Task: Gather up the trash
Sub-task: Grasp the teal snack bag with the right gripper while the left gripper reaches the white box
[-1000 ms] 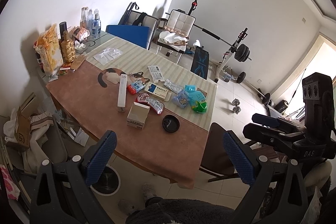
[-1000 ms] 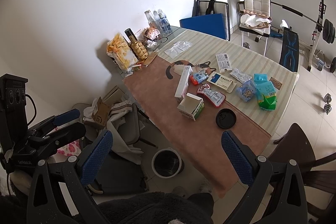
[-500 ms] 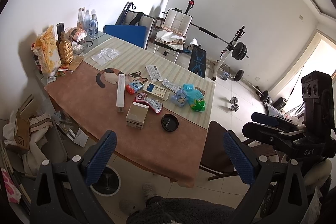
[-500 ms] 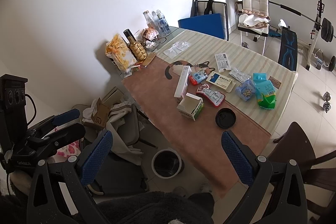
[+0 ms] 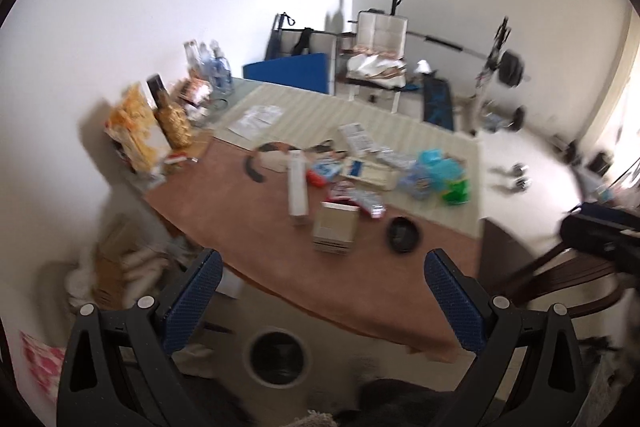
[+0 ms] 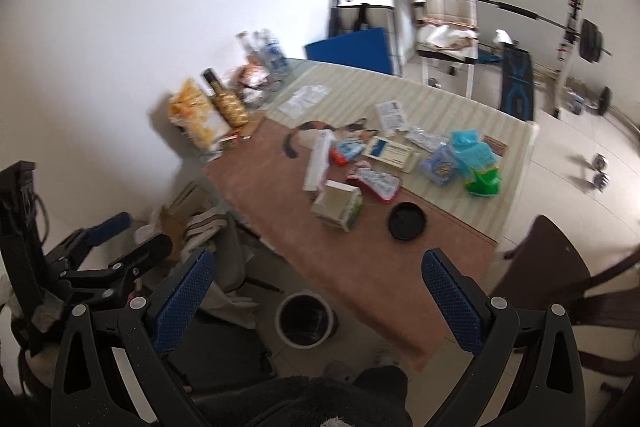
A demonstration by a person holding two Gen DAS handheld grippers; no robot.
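White-walled room with gym equipment at the rear. The left claw and right claw are held high above the floor, both wide open and empty. The counter carries scattered wrappers and a small box, well ahead of both claws. A trash bin stands on the floor below the counter's near edge.

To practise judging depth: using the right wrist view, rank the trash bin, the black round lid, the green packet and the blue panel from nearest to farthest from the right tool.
1. trash bin, on the floor just ahead of the right tool
2. black round lid, near table edge
3. green packet, table's right side
4. blue panel, beyond the table's far end
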